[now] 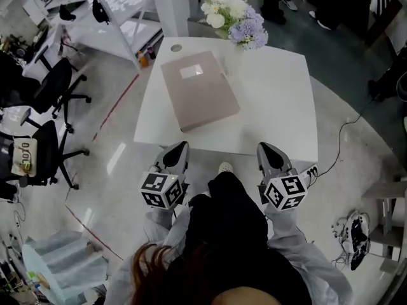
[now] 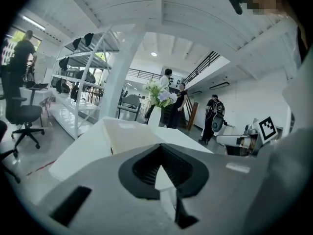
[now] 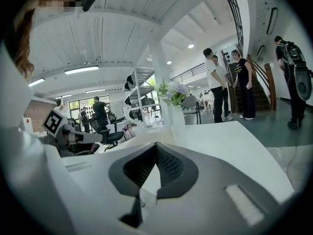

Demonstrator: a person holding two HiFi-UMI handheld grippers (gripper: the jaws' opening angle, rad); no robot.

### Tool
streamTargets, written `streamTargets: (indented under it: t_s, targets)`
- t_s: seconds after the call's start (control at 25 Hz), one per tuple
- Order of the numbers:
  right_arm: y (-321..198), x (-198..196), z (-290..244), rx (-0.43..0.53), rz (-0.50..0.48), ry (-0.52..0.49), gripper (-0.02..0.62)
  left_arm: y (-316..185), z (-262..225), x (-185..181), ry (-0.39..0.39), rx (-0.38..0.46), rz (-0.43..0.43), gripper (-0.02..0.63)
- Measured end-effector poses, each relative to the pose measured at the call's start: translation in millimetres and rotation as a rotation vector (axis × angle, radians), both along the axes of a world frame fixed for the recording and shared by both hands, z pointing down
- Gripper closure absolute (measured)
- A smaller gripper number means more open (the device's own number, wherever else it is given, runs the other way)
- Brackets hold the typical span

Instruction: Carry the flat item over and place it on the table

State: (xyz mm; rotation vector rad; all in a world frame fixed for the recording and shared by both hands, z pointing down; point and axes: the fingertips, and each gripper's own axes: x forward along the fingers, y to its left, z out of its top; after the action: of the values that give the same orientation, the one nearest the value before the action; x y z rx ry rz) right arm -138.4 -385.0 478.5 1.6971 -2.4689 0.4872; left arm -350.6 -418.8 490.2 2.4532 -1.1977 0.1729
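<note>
A flat pinkish-brown folder [image 1: 198,89] with a white label lies on the white table [image 1: 273,100], toward its left half. Nothing holds it. My left gripper [image 1: 179,147] hovers just off the table's near edge, below the folder, with its jaws shut and empty. My right gripper [image 1: 265,148] sits level with it further right, also shut and empty. In the left gripper view the closed left gripper [image 2: 161,151] points at the folder [image 2: 126,132] ahead. The right gripper view shows the closed right gripper [image 3: 156,150] facing the bare tabletop [image 3: 220,138].
A vase of white and purple flowers [image 1: 238,16] stands at the table's far edge. Black office chairs [image 1: 56,89] and a white shelf rack [image 1: 121,11] are to the left. Cables and gear [image 1: 353,230] lie on the floor at right. People stand beyond the table.
</note>
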Motion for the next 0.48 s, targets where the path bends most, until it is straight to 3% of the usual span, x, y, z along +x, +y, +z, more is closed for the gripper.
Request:
streamTargets:
  t_s: [0.48]
  targets:
    - [8.2,1.0,-2.1,0.012,0.013,0.001,0.588,4.5,2.6,4.9,0.01,-0.009,0.017,0.606]
